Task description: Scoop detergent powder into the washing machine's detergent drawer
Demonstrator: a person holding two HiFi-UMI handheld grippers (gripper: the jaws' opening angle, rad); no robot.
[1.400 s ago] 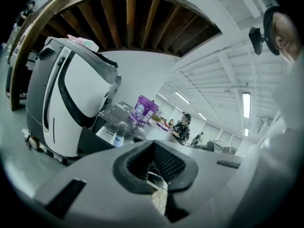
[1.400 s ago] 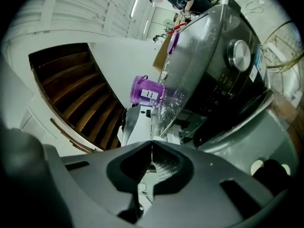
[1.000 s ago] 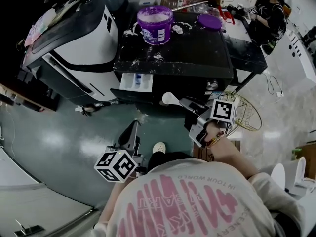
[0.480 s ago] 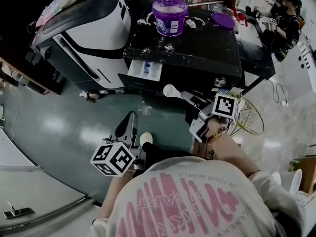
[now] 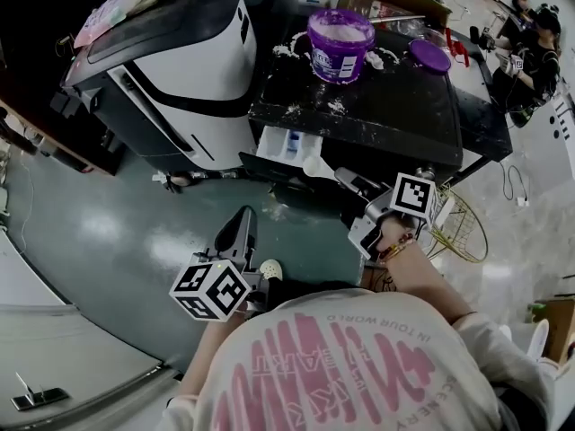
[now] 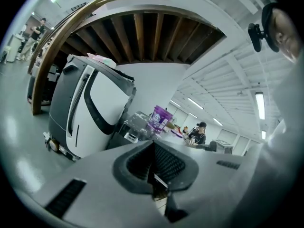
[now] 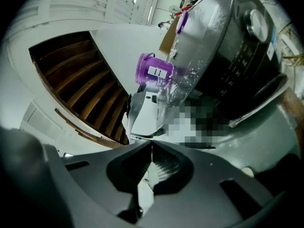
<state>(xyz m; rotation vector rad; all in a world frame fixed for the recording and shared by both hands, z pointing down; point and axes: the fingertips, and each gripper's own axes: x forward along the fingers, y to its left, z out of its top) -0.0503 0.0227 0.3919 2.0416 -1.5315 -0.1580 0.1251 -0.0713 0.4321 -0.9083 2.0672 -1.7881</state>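
Fingers (image 7: 166, 167) pinch scoop (image 5: 314, 166); right gripper (image 5: 350, 183) aimed at detergent drawer (image 5: 286, 144).

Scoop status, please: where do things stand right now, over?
Right gripper shut on scoop, near the open drawer; powder load unclear. Left gripper shut, empty. Nothing in the way.

Right gripper (image 7: 152, 148) closed on white handle (image 7: 146, 189); purple tub (image 7: 154, 73) on powder-dusted washer top (image 7: 209, 42)
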